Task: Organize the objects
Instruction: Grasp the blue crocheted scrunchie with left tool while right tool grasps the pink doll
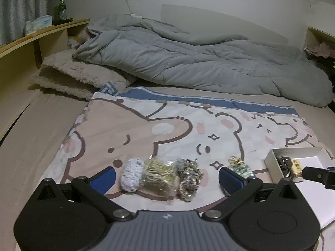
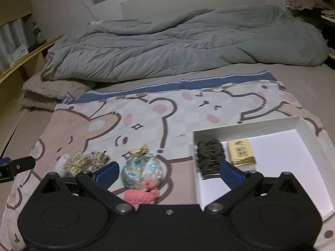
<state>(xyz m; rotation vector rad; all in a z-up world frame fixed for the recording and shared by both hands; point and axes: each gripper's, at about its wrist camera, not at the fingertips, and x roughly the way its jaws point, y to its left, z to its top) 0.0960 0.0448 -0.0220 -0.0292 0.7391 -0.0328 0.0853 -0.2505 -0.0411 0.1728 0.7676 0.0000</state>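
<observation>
**Blue-padded jaws open over the bear-print sheet**

Blue rubber pads line both of my tools. My left gripper [image 1: 166, 174] hangs low over the bear-print cotton sheet [image 1: 146, 129] spread on the bed; its jaws stand wide apart, holding nothing. Between the pads lie three small bundles in a row, touching one another: a white-and-blue knitted scrunchie [image 1: 132, 174], a pale green stringy bundle in clear wrap [image 1: 159, 173], and a grey-and-tan braided bundle [image 1: 189, 177]. Just beyond the right pad sits a blue-flowered cloth pouch with a gold tie [image 1: 240, 166].

My right gripper [image 2: 168, 172] also has its jaws spread, empty. The same flowered pouch [image 2: 142, 170] lies between the pads, nearer the left one, with a pink fuzzy knitted item [image 2: 142, 196] touching its near side. The right pad reaches over the wall of a shallow white cardboard box [image 2: 247, 125]. Inside, at the box's left end, a black plastic claw hair clip [image 2: 209, 154] lies beside a small yellow-and-gold packet [image 2: 241, 151]; the two are just apart.

Rumpled grey quilt [image 1: 188, 58] lies at the far end of the bed.
</observation>
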